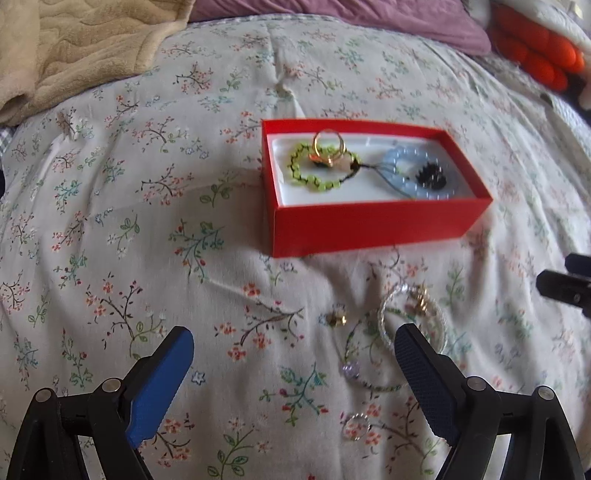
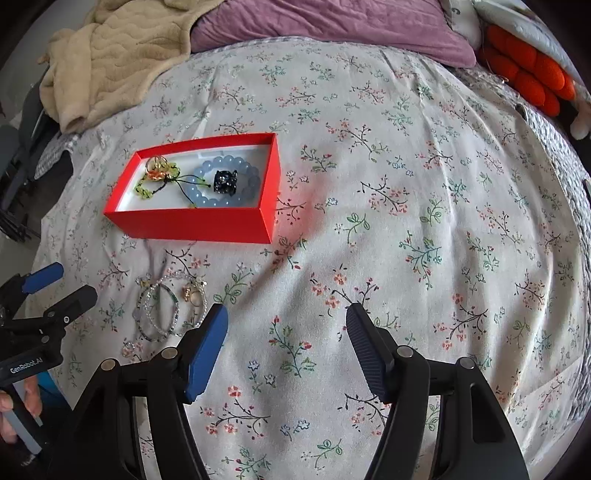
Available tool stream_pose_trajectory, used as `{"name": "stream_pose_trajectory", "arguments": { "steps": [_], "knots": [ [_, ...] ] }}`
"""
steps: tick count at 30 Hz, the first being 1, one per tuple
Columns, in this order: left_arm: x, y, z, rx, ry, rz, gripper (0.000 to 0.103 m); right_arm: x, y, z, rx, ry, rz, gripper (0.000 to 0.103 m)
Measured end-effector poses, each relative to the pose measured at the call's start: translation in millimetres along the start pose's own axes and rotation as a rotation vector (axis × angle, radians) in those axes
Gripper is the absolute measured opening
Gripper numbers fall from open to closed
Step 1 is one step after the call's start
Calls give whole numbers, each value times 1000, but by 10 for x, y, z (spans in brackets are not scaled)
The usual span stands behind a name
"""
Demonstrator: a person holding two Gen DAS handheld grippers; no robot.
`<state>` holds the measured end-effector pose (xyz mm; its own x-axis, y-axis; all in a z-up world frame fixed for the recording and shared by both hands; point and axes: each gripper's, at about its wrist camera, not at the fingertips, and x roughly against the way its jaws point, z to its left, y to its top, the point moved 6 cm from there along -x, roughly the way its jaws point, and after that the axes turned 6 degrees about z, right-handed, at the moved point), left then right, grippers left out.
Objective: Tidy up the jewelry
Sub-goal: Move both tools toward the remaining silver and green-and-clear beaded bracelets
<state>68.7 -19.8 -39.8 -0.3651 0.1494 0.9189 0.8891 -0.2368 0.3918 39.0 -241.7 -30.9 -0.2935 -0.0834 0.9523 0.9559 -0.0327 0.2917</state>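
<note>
Both wrist cams look down-fwd over bed; share red box (image 1: 369,221) (image 2: 192,221).

Bed — floral quilt (image 2: 369,221) spread across view | beige blanket (image 2: 110,55) at 11 o'clock | purple pillow (image 2: 332,26) at 12 o'clock — daylight

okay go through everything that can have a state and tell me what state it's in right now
Red box: open, no lid, jewelry inside.
Green bracelet: in box.
Blue bead bracelet: in box.
Loose bangles: on the bedspread, outside box.
Small ring: on the bedspread.
Left claw: open, empty.
Right claw: open, empty.
</note>
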Motion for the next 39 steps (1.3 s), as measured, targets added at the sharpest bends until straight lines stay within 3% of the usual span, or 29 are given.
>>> {"name": "stream_pose_trajectory", "arguments": {
  "steps": [8,20,28,39],
  "knots": [
    [-192,-235,28,-103,11,47,92,-61,-143,36,65,-21,-7,70],
    [-329,-470,98,-236,16,64,92,-439,-344,666,295,114,-5,70],
    [-355,-473,132,-245,0,77,92,-688,-270,883,297,156,35,73],
    [-374,-467,131,-250,-11,88,92,-828,-59,1083,250,196,10,79]
  ]
}}
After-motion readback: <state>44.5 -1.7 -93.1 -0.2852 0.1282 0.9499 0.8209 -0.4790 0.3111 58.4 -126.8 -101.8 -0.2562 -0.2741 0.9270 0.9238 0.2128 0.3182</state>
